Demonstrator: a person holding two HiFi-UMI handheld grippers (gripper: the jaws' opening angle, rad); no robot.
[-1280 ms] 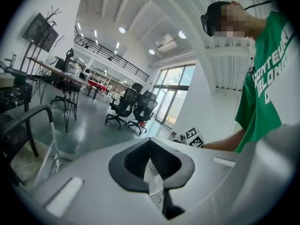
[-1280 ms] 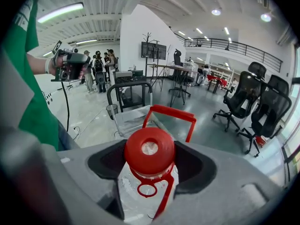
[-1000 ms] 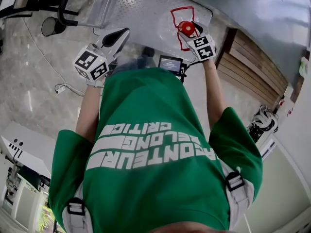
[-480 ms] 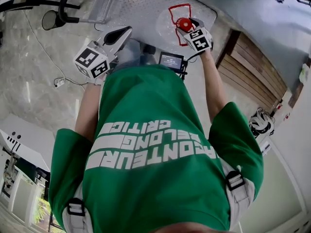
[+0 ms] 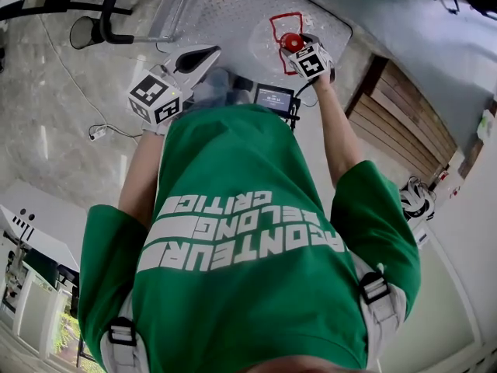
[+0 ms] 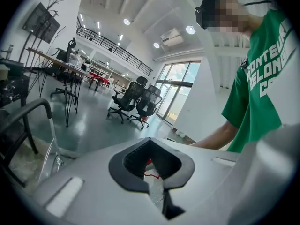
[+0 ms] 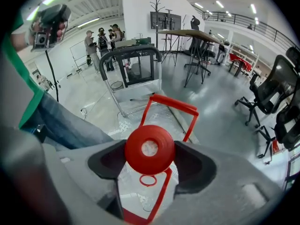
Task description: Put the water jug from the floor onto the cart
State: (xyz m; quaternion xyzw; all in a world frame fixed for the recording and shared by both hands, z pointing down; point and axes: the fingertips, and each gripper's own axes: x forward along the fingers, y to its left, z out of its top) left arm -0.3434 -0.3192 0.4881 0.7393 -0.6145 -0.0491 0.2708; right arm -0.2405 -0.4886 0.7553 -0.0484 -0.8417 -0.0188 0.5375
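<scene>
1. Since the earlier frames, the right gripper (image 5: 301,50) has carried the clear plastic water jug with red cap and red handle (image 5: 293,42) farther out over the grey diamond-plate metal cart (image 5: 221,10).
2. Right gripper jaws clamp the jug's neck beneath the cap.
3. Left gripper (image 5: 194,57) jaws sit together, holding nothing.
4. Handling: the walls are probably smooth and slippery, and the fill level cannot be told. Grip the rigid neck or handle.

This is a large open-plan office hall. Wheeled office chairs (image 6: 136,102) stand on a polished grey floor (image 6: 89,121) near long desks on trestle legs (image 6: 61,69), and a dark screen (image 6: 42,22) hangs on a white wall. A railed upper gallery (image 6: 112,48), round ceiling lights (image 6: 190,29) and tall glass doors (image 6: 180,90) add to it.
</scene>
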